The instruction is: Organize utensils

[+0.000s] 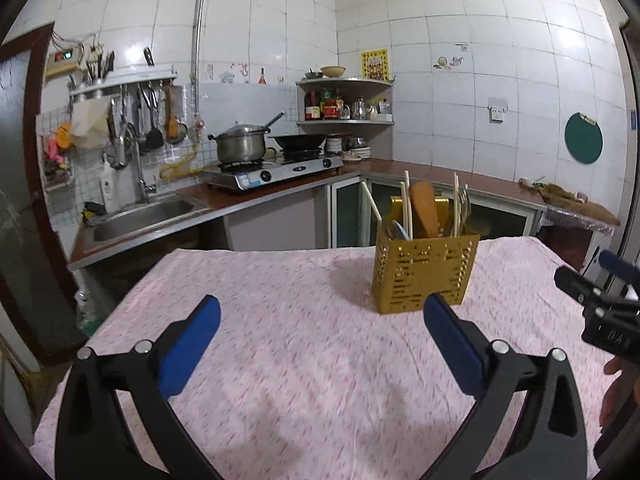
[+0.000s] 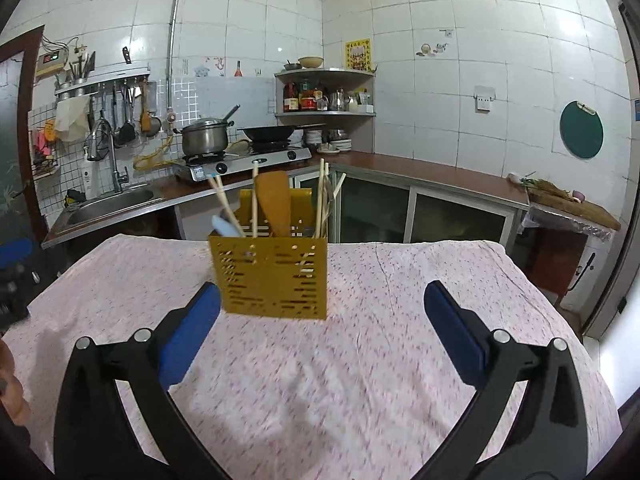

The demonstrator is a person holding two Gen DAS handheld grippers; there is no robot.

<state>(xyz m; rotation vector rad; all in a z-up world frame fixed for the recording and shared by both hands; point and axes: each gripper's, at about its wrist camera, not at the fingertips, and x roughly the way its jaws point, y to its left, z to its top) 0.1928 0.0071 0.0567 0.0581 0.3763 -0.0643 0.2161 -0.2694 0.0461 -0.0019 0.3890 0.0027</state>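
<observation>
Both grippers, left gripper (image 1: pixel 322 344) and right gripper (image 2: pixel 322 340), are hanging wide open, empty; the yellow utensil holder (image 2: pixel 272 276) is standing upright on the tablecloth (image 2: pixel 400 320), at eleven o'clock of the right, seemingly nearer it.

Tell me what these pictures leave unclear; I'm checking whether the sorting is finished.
- Lower ends of the utensils: both views, hidden by the walls of the yellow holder.
- Forks: left view, too small and blurred to count.
- Table near edge: both views, covered by the gripper frames.
- Right gripper: left view, cut off by the picture edge.
</observation>
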